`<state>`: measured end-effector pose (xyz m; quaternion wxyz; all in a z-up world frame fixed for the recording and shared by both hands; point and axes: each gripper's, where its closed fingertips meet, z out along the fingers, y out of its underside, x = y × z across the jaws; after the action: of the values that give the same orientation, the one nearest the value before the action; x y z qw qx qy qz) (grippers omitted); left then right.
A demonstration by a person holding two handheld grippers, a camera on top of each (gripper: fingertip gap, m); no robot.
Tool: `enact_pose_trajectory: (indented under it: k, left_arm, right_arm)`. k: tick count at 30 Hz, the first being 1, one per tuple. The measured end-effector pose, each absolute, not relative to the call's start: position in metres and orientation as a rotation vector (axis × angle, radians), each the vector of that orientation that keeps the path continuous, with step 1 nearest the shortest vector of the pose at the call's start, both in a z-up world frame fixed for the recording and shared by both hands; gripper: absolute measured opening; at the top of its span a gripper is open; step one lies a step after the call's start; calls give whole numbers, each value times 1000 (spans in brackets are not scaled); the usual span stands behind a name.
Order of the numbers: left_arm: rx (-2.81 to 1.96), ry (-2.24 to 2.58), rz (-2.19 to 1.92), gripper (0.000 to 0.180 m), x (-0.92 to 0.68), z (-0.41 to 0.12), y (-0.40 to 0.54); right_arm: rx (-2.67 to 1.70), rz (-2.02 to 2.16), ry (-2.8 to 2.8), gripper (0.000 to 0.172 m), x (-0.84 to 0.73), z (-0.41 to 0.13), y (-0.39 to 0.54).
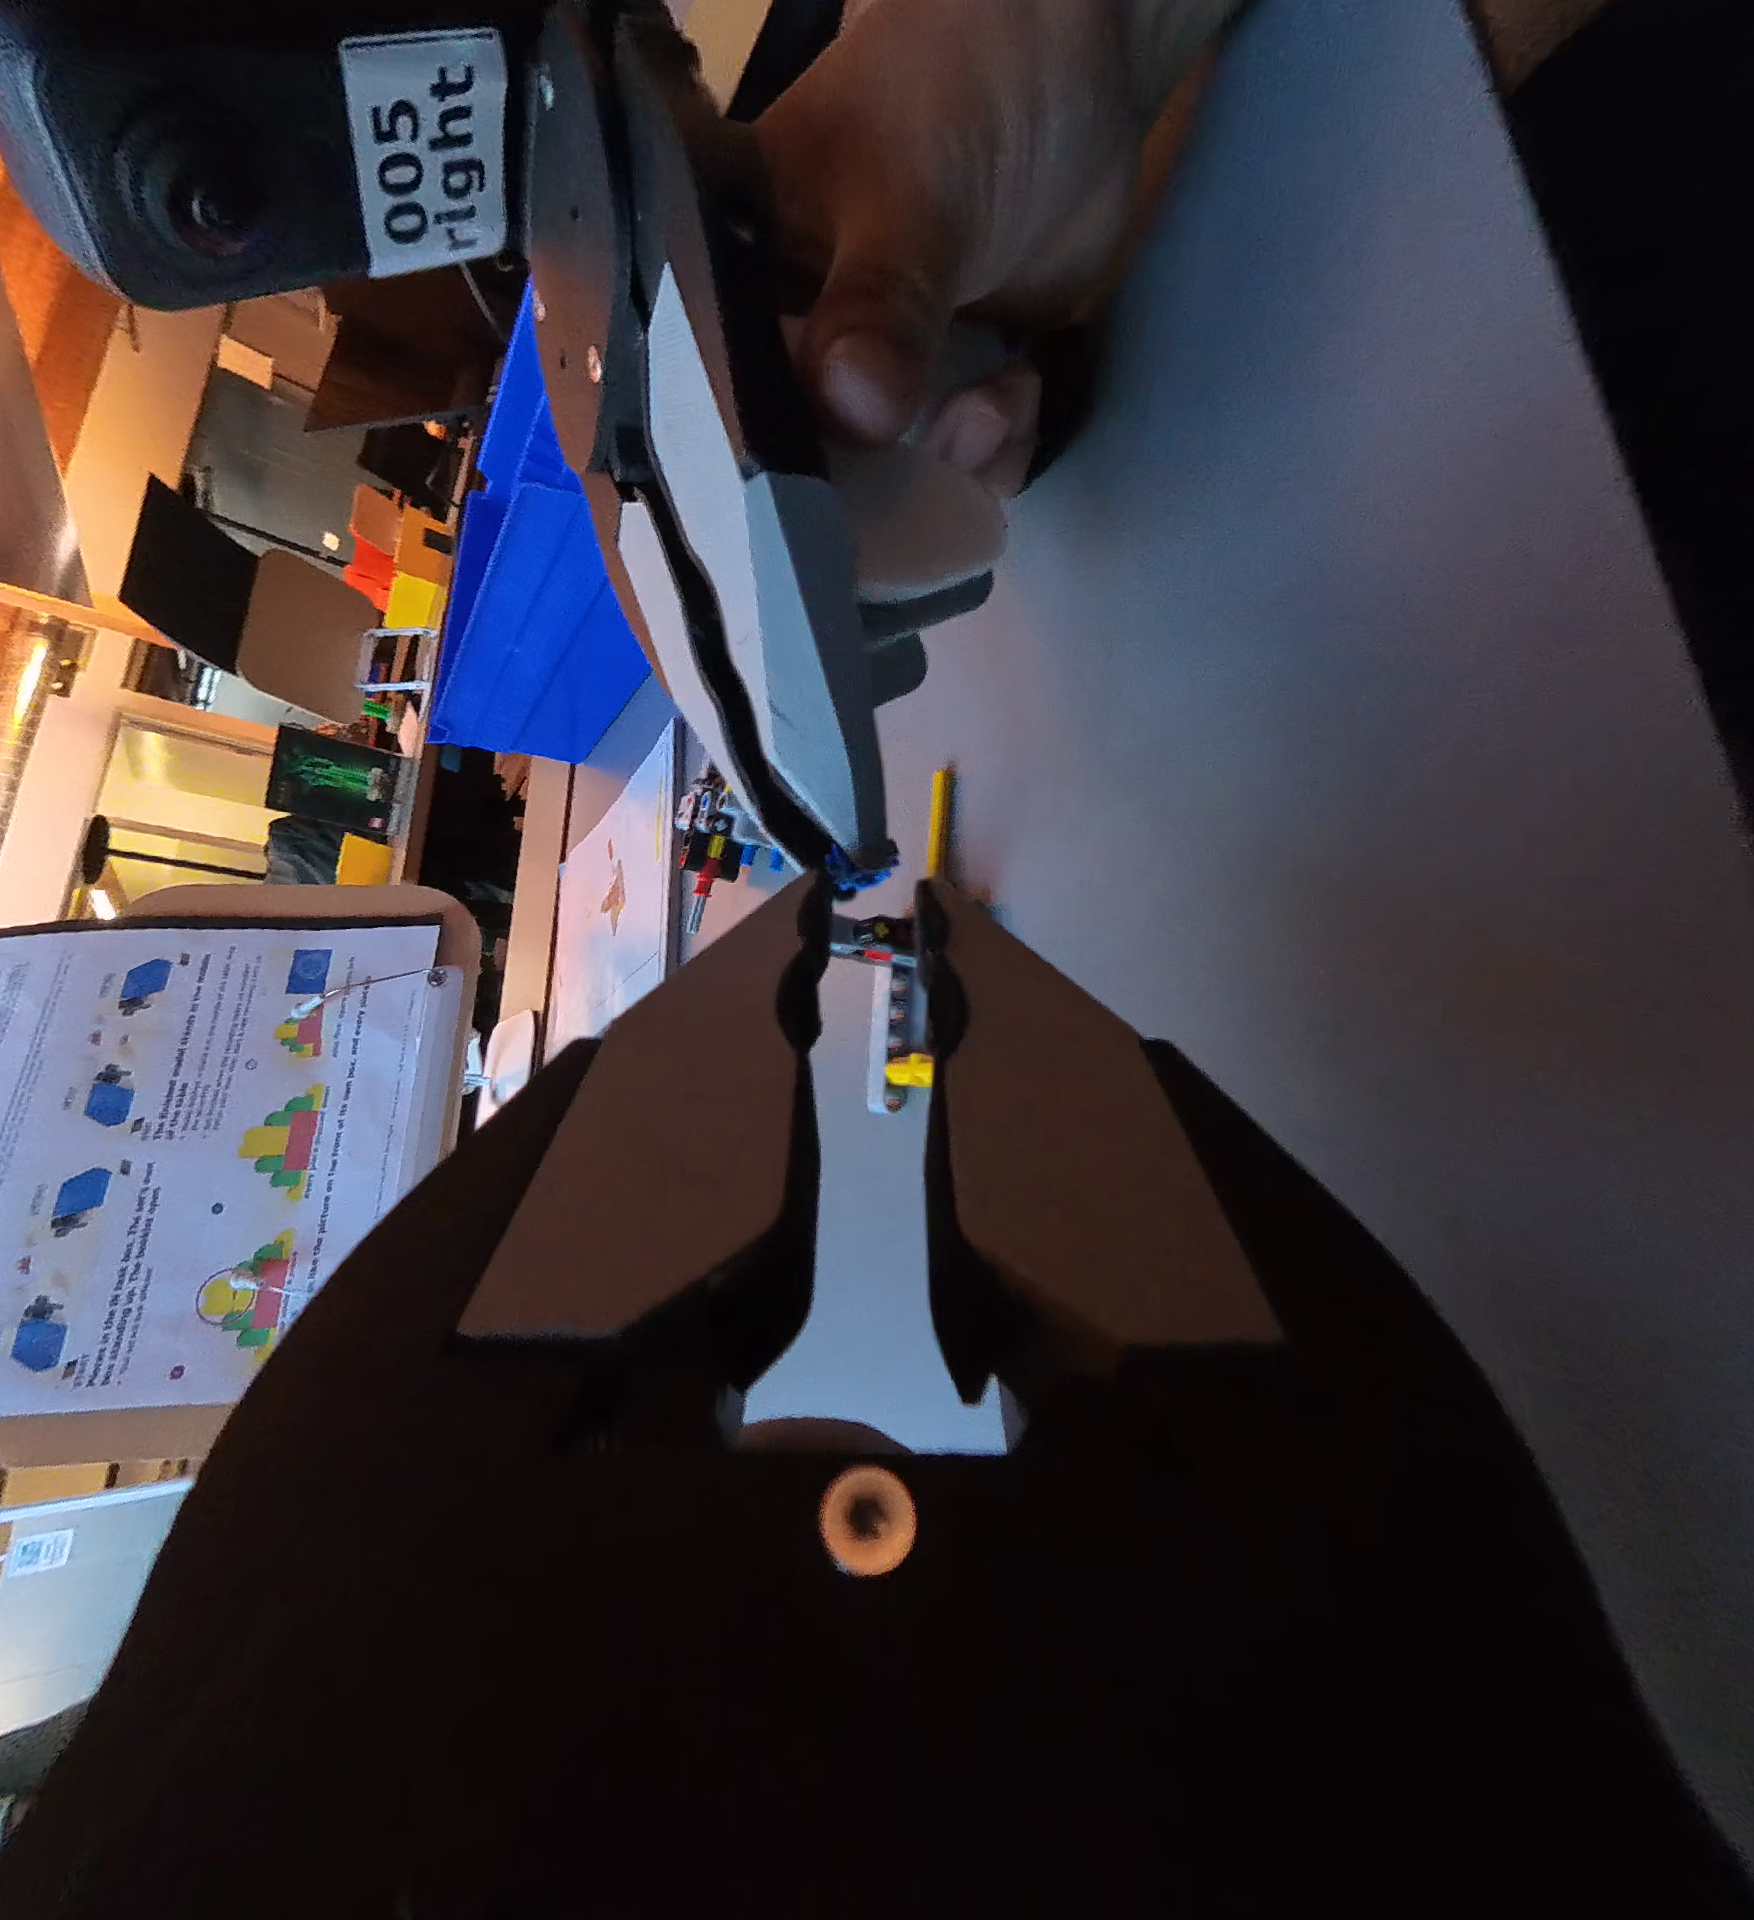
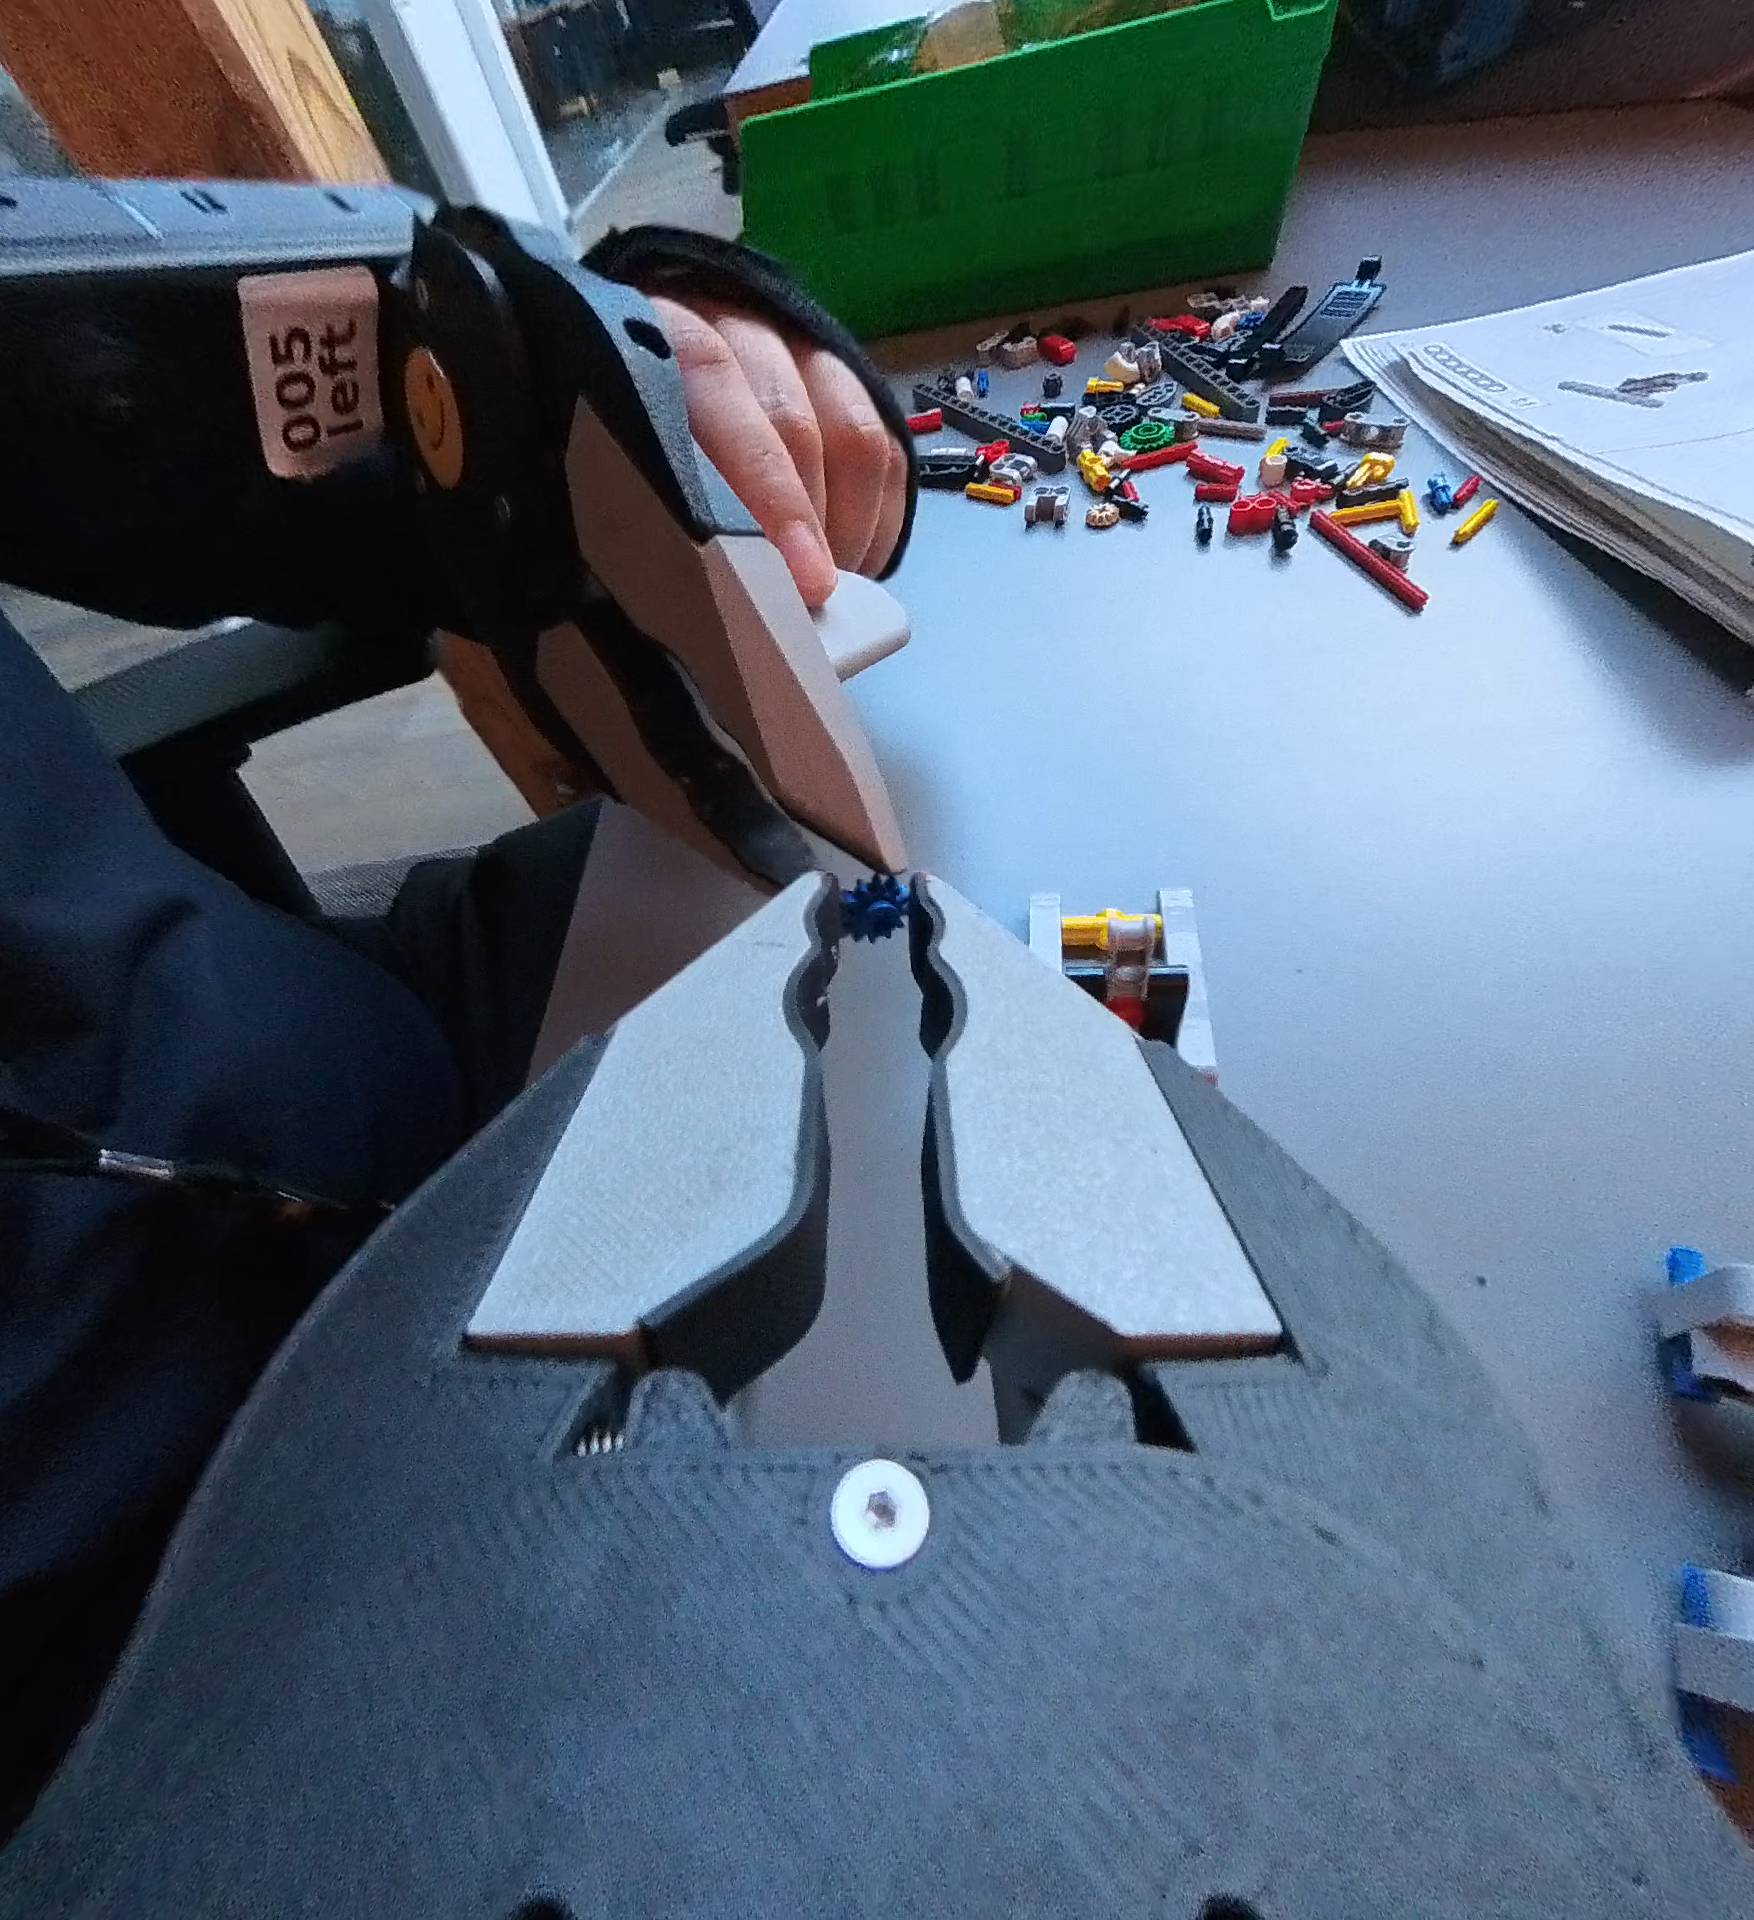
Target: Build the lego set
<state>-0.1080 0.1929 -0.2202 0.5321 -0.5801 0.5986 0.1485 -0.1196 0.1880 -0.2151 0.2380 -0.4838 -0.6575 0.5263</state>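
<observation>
My right gripper [image 2: 873, 894] is shut on a small blue gear [image 2: 875, 909], pinched at the very fingertips above the grey table [image 2: 1372, 883]. In the left wrist view the right gripper [image 1: 857, 857] comes down from above with the gear [image 1: 860, 871] in its tips. My left gripper [image 1: 873, 904] is open and empty, its tips right below the gear. In the right wrist view the left gripper [image 2: 878, 857] points down at the gear from the upper left. A small white-framed brick assembly [image 2: 1127, 966] with yellow and red parts lies on the table just behind; it also shows between my left fingers [image 1: 899, 1023], untouched.
A pile of loose small building parts [image 2: 1195, 436] lies before a green bin [image 2: 1018, 166]. An open booklet [image 2: 1631, 436] sits at the right. Grey and blue pieces [image 2: 1746, 1351] lie at the near right. A yellow axle [image 1: 940, 821], a blue bin [image 1: 530, 603] and a picture sheet [image 1: 156, 1153] show. Only a small space, under 4 cm, lies between the two pairs of fingers.
</observation>
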Motion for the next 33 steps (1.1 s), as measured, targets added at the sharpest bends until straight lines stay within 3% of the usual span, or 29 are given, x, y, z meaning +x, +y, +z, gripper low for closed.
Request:
enact_pose_trajectory:
  k: [21, 27, 33]
  left_arm:
    - [-1395, 1340, 317, 10, -108, -219, 201]
    - [-1685, 1217, 34, 11, -134, -235, 216]
    - [-2006, 1054, -519, 10, -138, -248, 222]
  right_arm:
    - [-1420, 1520, -1756, 10, -123, -215, 192]
    - [-1431, 1354, -1690, 17, -119, -217, 219]
    - [-1471, 1246, -1684, 15, -112, -225, 236]
